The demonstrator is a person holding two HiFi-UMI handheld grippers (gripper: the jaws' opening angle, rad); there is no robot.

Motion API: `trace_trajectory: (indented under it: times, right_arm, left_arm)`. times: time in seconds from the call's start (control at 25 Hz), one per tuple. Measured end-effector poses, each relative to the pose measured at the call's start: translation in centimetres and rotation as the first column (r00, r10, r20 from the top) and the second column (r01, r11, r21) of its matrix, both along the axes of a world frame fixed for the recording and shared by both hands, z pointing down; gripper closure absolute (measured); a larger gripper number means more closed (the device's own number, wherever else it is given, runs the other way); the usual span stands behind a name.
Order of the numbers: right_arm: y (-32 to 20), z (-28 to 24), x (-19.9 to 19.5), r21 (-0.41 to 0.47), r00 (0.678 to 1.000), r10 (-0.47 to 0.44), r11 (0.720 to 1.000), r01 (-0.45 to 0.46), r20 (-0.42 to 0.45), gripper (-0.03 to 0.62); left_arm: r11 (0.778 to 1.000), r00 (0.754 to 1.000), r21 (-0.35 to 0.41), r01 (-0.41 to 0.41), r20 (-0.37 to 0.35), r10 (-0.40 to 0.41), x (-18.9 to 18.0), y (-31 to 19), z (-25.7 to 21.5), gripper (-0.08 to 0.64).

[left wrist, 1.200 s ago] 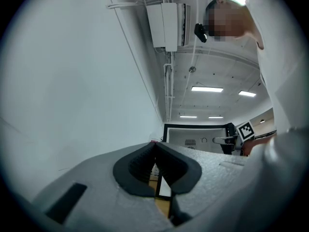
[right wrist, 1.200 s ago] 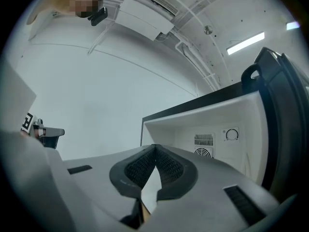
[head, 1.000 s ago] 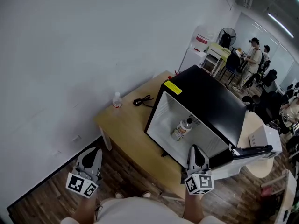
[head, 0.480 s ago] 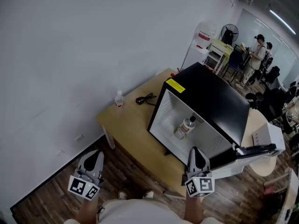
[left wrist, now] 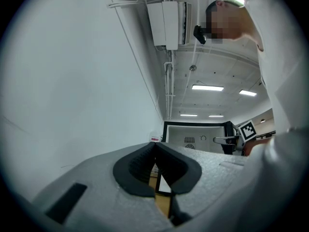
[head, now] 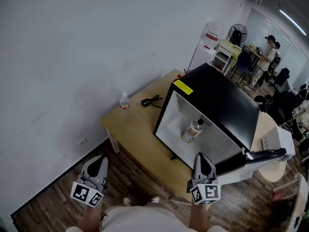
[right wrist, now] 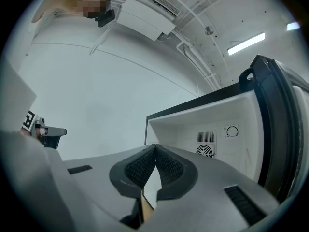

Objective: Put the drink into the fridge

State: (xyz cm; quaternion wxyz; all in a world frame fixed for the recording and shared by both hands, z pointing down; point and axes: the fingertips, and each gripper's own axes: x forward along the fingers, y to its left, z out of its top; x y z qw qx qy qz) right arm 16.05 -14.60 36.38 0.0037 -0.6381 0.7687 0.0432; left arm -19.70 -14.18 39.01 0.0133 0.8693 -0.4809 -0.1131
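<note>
Looking along the left gripper (left wrist: 155, 144), I find its dark ribbed jaws meeting at the tips with nothing between them. The right gripper (right wrist: 155, 146) is the same, jaws closed and empty. From the head view, both grippers hang low near the person's body, well apart from the table, much as they did a second ago. The scene has only drifted slightly up and to the right in the frame.

The clear plastic drink bottle with a white label (head: 192, 131) lies on its side inside the black mini fridge with a white interior (head: 219, 103), where it lay before. The fridge door (head: 263, 154) stands open to the right. The fridge sits on a light wooden table (head: 130, 129) against a plain white wall (head: 72, 57). A second small bottle (head: 124, 101) and a coiled black cable (head: 151, 101) rest near the wall. Dark wood flooring (head: 140, 182) lies below. People stand in the far room at upper right.

The right gripper covers part of the door. The bottle's label is too small to read.
</note>
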Motion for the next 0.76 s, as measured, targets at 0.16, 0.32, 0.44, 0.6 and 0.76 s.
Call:
trace_trajectory:
  times: [0.16, 0.32, 0.44, 0.6, 0.76]
  right_arm:
    - [-0.1, 0.0, -0.2, 0.005, 1.000, 0.000, 1.000, 0.000, 0.002, 0.589]
    - [-0.1, -0.1, -0.3, 0.014, 1.000, 0.000, 1.000, -0.001, 0.007, 0.590]
    - [0.2, 0.0, -0.4, 0.017, 1.000, 0.003, 1.000, -0.003, 0.011, 0.589]
    - [0.3, 0.4, -0.6, 0.011, 1.000, 0.002, 1.000, -0.002, 0.020, 0.589]
    - [0.5, 1.0, -0.8, -0.003, 1.000, 0.002, 1.000, -0.002, 0.024, 0.589]
  left_arm:
    - [1.000, 1.000, 0.002, 0.001, 0.002, -0.001, -0.2, -0.1, 0.0, 0.546]
    - [1.000, 1.000, 0.008, -0.001, 0.004, 0.001, -0.1, -0.1, -0.1, 0.548]
    - [1.000, 1.000, 0.010, -0.009, 0.011, 0.008, 0.0, 0.2, -0.2, 0.548]
    - [1.000, 1.000, 0.008, -0.007, 0.015, 0.007, -0.2, 0.4, -0.1, 0.546]
    - [1.000, 1.000, 0.005, -0.007, 0.017, 0.007, -0.4, 0.4, -0.1, 0.547]
